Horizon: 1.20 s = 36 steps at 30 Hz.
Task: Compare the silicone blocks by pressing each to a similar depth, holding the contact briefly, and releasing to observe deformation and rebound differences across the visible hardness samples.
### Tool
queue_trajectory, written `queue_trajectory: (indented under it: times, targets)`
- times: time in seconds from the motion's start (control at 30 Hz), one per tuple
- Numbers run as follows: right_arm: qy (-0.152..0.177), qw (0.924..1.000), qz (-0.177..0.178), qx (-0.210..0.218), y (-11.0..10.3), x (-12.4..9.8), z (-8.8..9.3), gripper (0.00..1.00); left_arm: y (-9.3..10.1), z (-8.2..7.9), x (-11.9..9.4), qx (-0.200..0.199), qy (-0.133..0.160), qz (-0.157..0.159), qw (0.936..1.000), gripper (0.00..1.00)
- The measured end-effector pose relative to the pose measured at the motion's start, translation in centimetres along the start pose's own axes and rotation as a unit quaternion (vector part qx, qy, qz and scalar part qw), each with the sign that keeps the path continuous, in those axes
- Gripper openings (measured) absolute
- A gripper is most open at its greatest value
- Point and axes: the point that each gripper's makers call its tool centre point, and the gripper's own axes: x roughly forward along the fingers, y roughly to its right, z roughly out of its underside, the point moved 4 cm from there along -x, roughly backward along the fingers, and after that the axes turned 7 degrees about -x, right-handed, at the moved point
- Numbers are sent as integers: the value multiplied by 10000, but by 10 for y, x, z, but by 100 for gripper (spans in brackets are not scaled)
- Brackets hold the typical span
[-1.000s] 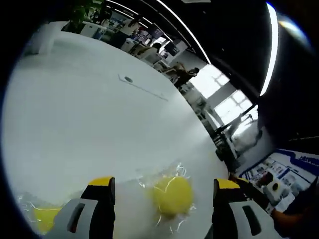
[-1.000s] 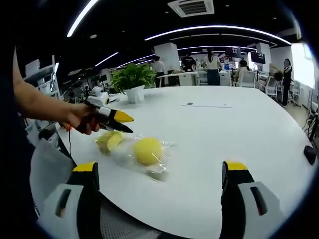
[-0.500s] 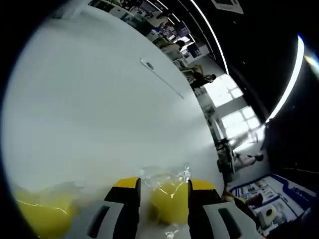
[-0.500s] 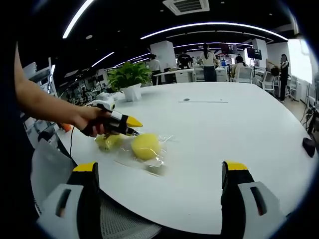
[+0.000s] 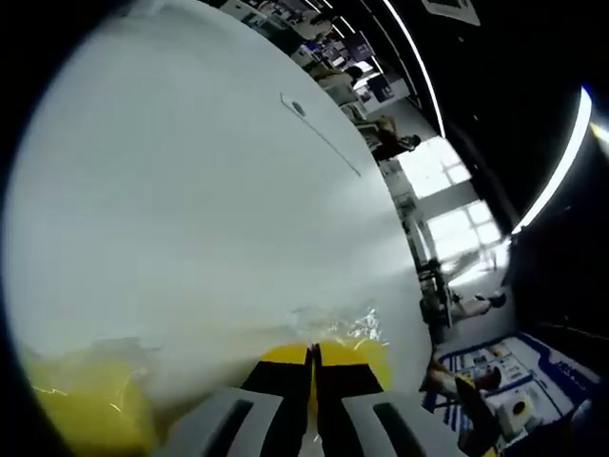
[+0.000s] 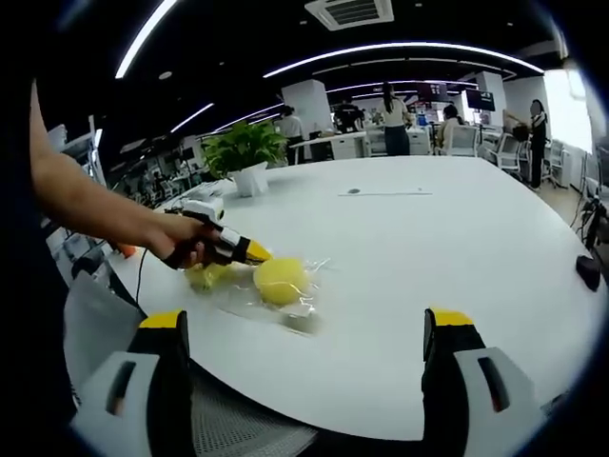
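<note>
Blocks: two yellow silicone samples lie in clear wrap near the desk's near edge. In the right gripper view the round block (image 6: 280,280) is just beside a flatter yellow block (image 6: 209,276), both on one crinkled plastic sheet (image 6: 303,307).
Left hand-held gripper: your left hand-held gripper (image 6: 249,252) has its yellow tips clenched together and set against the round block's side. In the left gripper view the tips (image 5: 311,367) meet with no gap, yellow silicone just beyond them.
Right hand-held gripper: your right hand-held gripper (image 6: 304,328) hangs released, jaws wide apart, well back from the blocks over the desk's edge.
Desk: white desk (image 6: 457,238), bare around the samples apart from a small dark object (image 6: 588,271) at its far right.
Risk, slide: you look to be pushing from the side, so the round block could skid on the slick wrap instead of compressing; you would then read travel as softness.
Risk, roll: a rounded sample may roll off the tips if the push is off-centre.
Risk, neighbour: the flatter block is so near that a drift could nudge it and spoil the comparison.
Risk, depth: wrap glare hides the dent, so matching depth between samples is guesswork.
</note>
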Motion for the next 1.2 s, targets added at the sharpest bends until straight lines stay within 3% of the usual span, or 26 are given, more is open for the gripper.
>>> queue_trajectory:
  times: [0.03,0.13,0.23,0.27,0.37,0.43,0.6,0.73,0.8,0.87,0.93,0.97,1.03,1.2]
  targets:
    - [4,10000,8,8,0,0,0,96,2,0,0,-375,-25,46,9993,0]
    - [20,10000,39,8,2,0,0,96,3,0,-1,-45,11,34,10000,0]
    - [21,10000,36,6,1,-1,-1,96,9,1,-3,-310,3,214,9993,0]
    - [19,10000,30,6,1,-1,-1,96,13,0,-3,-272,14,415,9988,0]
    - [-12,10000,-2,10,0,0,0,96,24,0,-7,426,120,512,9977,0]
    - [-24,10000,-31,-20,-1,2,-2,96,26,1,-8,566,136,520,9969,0]
    - [4,10000,-66,-58,0,6,-7,96,32,-4,-14,448,256,593,9969,0]
    - [28,9999,-119,-89,-2,10,-9,96,42,-4,-19,801,272,567,9948,0]
    - [38,9998,-146,-112,-3,11,-9,96,44,-6,-21,1124,314,448,9922,0]
    - [46,9998,-164,-117,-4,12,-9,96,58,-6,-25,1447,382,527,9873,0]
    - [38,9997,-193,-121,-4,12,-9,96,74,-7,-30,1900,428,629,9788,0]
    - [28,9997,-203,-122,-4,13,-8,96,84,-7,-33,2241,467,684,9710,0]
    - [3,9997,-226,-131,-4,15,-7,96,99,-8,-38,2586,527,798,9612,0]
    - [25,9995,-296,-147,-3,19,-12,96,116,-10,-42,2878,522,808,9529,0]
